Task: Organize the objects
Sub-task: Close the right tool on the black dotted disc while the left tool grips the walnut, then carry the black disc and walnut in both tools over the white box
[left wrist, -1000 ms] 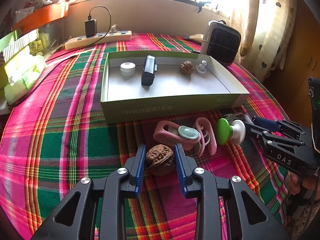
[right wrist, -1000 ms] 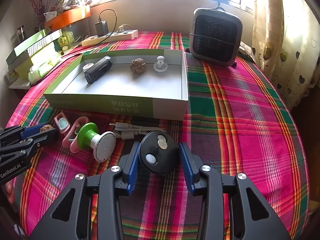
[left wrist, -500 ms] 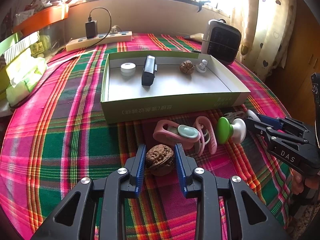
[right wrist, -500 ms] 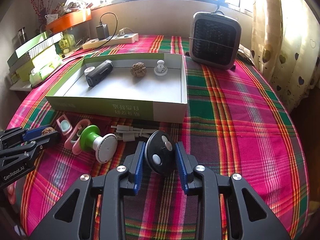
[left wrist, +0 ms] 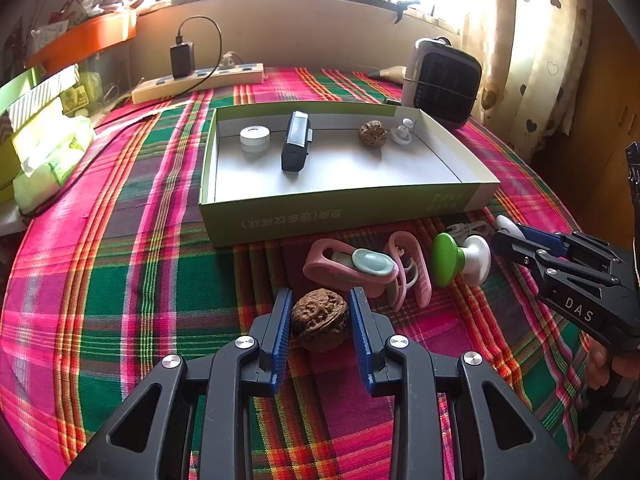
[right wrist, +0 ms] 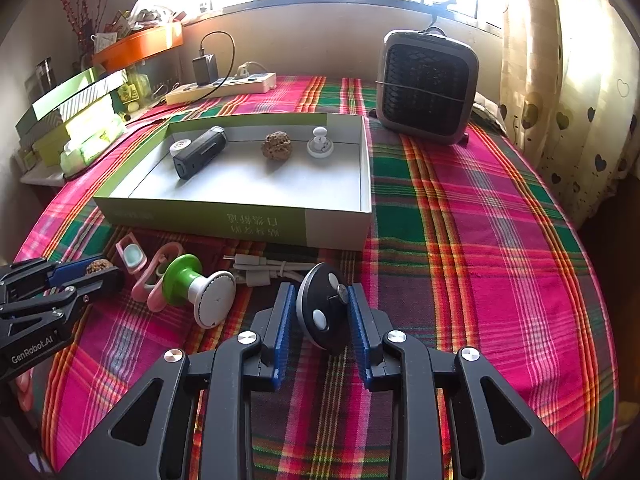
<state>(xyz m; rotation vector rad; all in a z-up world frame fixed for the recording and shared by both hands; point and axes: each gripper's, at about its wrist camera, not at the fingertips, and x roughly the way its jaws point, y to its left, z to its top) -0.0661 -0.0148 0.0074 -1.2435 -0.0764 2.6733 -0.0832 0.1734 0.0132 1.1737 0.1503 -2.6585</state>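
My left gripper (left wrist: 320, 312) is shut on a brown walnut (left wrist: 319, 318) just above the plaid cloth. My right gripper (right wrist: 320, 312) is shut on a black round disc (right wrist: 324, 312), tilted on edge and lifted slightly. A shallow green box (left wrist: 340, 216) lies ahead and holds a white cap (left wrist: 255, 136), a black device (left wrist: 296, 146), a second walnut (left wrist: 372, 133) and a white knob (left wrist: 402, 134). In front of it lie pink clips (left wrist: 360, 268), a green-and-white knob (left wrist: 460, 258) and a white cable (right wrist: 264, 270).
A grey fan heater (right wrist: 426, 84) stands behind the box at the right. A power strip (left wrist: 200, 78) with a charger lies at the back. Green boxes and tissue packs (left wrist: 44, 148) sit at the left edge. A curtain (right wrist: 568, 80) hangs on the right.
My right gripper has closed on the black disc, tipped it onto its edge and raised it. My left gripper stays on the walnut and has barely moved.
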